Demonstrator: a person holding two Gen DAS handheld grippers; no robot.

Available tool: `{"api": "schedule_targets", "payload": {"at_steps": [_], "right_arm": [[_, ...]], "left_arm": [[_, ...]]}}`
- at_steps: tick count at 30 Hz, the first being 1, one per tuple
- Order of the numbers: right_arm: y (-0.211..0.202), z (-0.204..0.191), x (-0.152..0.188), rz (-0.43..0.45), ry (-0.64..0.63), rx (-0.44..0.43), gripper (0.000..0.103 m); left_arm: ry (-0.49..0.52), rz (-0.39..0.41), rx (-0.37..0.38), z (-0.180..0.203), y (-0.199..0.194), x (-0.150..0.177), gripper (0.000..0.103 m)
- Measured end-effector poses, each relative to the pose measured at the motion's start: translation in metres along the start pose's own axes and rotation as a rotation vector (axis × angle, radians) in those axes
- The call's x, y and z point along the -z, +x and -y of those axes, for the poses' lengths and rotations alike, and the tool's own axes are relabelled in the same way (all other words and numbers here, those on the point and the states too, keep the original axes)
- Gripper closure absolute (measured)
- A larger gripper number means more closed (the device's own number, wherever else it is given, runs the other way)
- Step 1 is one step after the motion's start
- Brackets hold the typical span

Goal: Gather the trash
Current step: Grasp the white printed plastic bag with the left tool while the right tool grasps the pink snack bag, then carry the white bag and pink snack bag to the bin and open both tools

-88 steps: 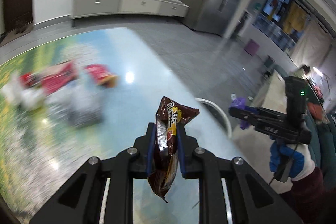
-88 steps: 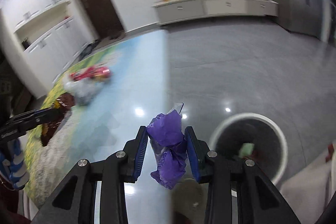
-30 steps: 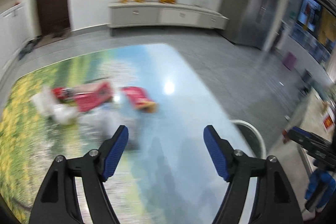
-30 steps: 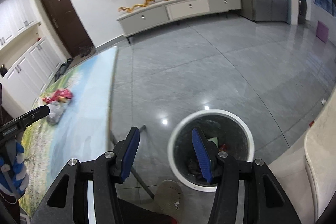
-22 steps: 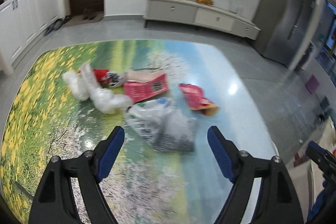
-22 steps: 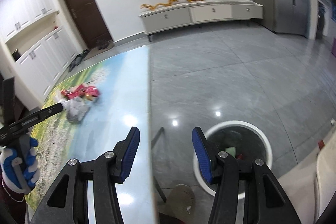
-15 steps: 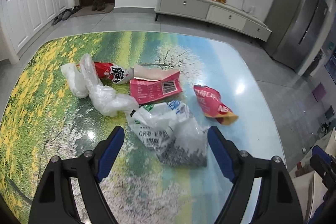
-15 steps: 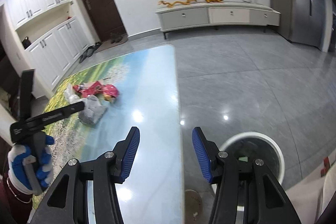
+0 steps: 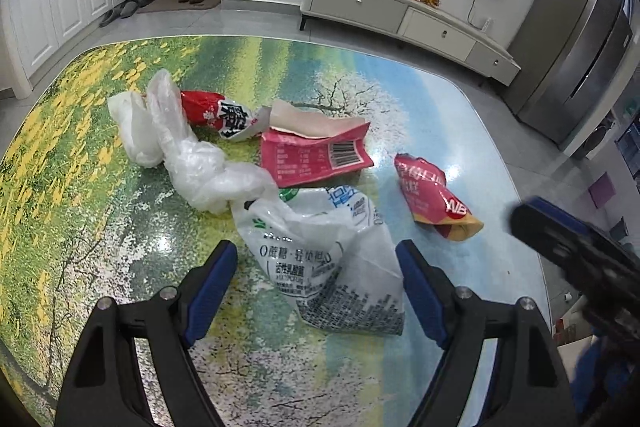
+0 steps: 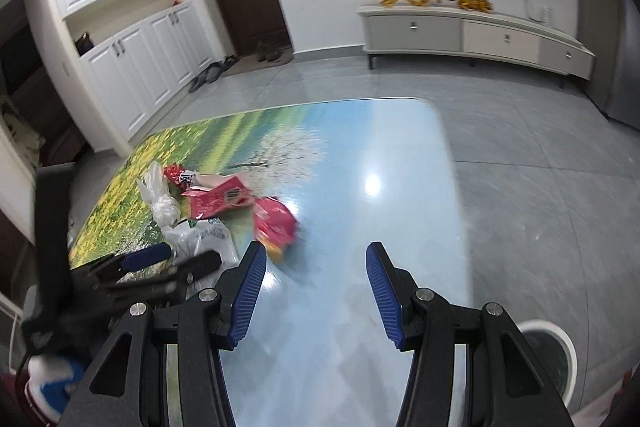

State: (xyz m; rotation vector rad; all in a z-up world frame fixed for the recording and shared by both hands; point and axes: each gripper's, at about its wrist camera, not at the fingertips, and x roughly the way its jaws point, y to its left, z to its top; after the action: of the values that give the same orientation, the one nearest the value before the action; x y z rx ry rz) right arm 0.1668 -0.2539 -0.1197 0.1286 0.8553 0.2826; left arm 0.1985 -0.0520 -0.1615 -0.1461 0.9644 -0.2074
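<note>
Large glossy bench [image 9: 460, 107] printed with a landscape of yellow flowers, blossom tree and blue water, filling most of both views. Beyond it, grey tiled floor, white cupboards, a dark door and a long low white cabinet [image 10: 472, 35] under a wall-mounted black screen.

Round white-rimmed trash bin [image 10: 560, 343] on the floor at the bench's near right corner; contents not discernible here.

Trash left to collect, all in a loose cluster on the bench's left-centre:
- white printed plastic bag [image 9: 320, 259], crumpled, directly ahead of the left tool [image 9: 316, 287] and between its wide-spread blue pads
- clear crumpled plastic bags [image 9: 176, 139], touching the printed bag's far left side
- flat pink torn packet with barcode [image 9: 316, 159], just behind the printed bag
- red-and-yellow snack packet [image 9: 432, 199], lying apart to the right
- red-and-white crumpled wrapper [image 9: 224, 115], farthest back, touching the clear bags

Both tools empty. Right tool [image 10: 316, 287] spread wide over bare bench, nearest the red-and-yellow packet. Judging by five pieces on the bench, task well short of done. Nothing blocking the printed bag; likely next pick for the left tool.
</note>
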Motion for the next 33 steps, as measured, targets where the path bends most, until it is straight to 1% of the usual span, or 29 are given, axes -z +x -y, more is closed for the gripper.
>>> {"api": "schedule_targets", "payload": {"at_steps": [2, 4, 5, 9, 14, 15, 16, 18, 19, 21, 23, 24, 29, 33], "right_arm": [[0.015, -0.006, -0.004, -0.017, -0.018, -0.008, 0.054], [0.029, -0.012, -0.007, -0.031, -0.032, -0.014, 0.054], [0.035, -0.014, -0.009, -0.037, -0.036, -0.019, 0.054], [0.047, -0.016, -0.012, -0.048, -0.039, -0.023, 0.054], [0.056, -0.017, -0.01, -0.065, -0.044, -0.019, 0.062], [0.057, -0.017, -0.01, -0.069, -0.042, -0.018, 0.065], [0.058, -0.017, -0.009, -0.074, -0.041, -0.017, 0.07], [0.058, -0.017, -0.005, -0.075, -0.035, -0.017, 0.073], [0.057, -0.016, -0.003, -0.076, -0.031, -0.021, 0.074], [0.053, -0.017, 0.002, -0.075, -0.03, -0.029, 0.074], [0.045, -0.018, 0.008, -0.069, -0.024, -0.036, 0.075], [0.04, -0.018, 0.012, -0.065, -0.018, -0.045, 0.075], [0.012, -0.019, 0.032, -0.041, 0.002, -0.066, 0.075], [-0.015, -0.016, 0.049, -0.016, 0.031, -0.078, 0.075]], "left_arm": [[0.0, 0.005, 0.002, -0.002, -0.002, 0.001, 0.025], [-0.001, 0.009, 0.007, -0.004, -0.004, 0.002, 0.029], [-0.002, 0.009, 0.013, -0.006, -0.005, 0.002, 0.033], [0.002, 0.009, 0.031, -0.008, -0.007, 0.004, 0.04], [0.007, 0.006, 0.052, -0.01, -0.01, 0.008, 0.047], [0.007, 0.004, 0.056, -0.01, -0.011, 0.009, 0.05], [0.007, 0.003, 0.06, -0.01, -0.012, 0.01, 0.051], [0.006, -0.003, 0.073, -0.009, -0.014, 0.01, 0.058], [0.006, -0.005, 0.08, -0.009, -0.016, 0.011, 0.059], [0.004, -0.009, 0.095, -0.01, -0.019, 0.014, 0.066], [-0.001, -0.017, 0.118, -0.011, -0.023, 0.018, 0.07], [-0.003, -0.02, 0.129, -0.011, -0.026, 0.02, 0.074], [-0.002, -0.038, 0.172, -0.013, -0.039, 0.036, 0.079], [0.002, -0.043, 0.193, -0.015, -0.052, 0.051, 0.081]]}}
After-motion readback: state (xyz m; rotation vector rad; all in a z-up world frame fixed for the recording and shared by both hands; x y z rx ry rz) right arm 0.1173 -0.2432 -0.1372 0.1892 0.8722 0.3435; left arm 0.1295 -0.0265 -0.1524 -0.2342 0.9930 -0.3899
